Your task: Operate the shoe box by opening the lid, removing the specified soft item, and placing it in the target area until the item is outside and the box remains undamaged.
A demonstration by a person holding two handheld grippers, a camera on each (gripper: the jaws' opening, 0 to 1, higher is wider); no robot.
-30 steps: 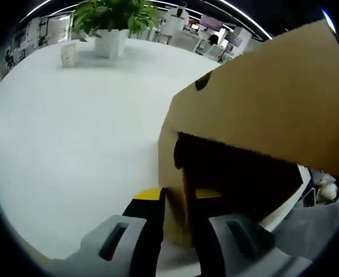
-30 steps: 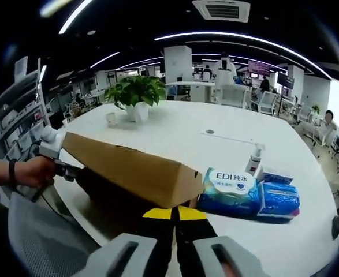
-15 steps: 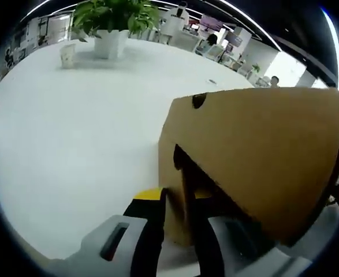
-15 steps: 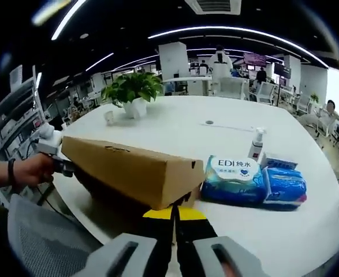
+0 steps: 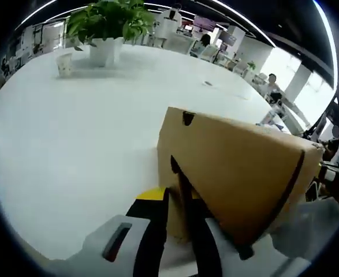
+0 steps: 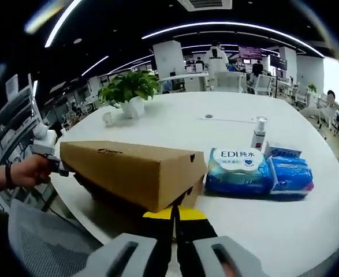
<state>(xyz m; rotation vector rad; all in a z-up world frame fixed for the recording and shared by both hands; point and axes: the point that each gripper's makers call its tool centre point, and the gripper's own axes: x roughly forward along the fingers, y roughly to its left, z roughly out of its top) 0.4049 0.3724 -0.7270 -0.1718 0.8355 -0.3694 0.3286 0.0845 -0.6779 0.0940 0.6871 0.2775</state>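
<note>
Two tools at box (image 6: 131, 173) on desk (image 5: 71, 127). Left tool (image 5: 178, 228) pinches box end wall. Right tool (image 6: 174, 231) squeezed tight on near corner, lid (image 5: 238, 173) low. Cardboard light, stiff, bends easy; grab lid edge gently. Soft item not seen, maybe inside.

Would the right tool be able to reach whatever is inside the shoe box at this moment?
Probably not: the lid sits nearly shut over the shoe box, and the right tool is pinched on its front edge.
</note>
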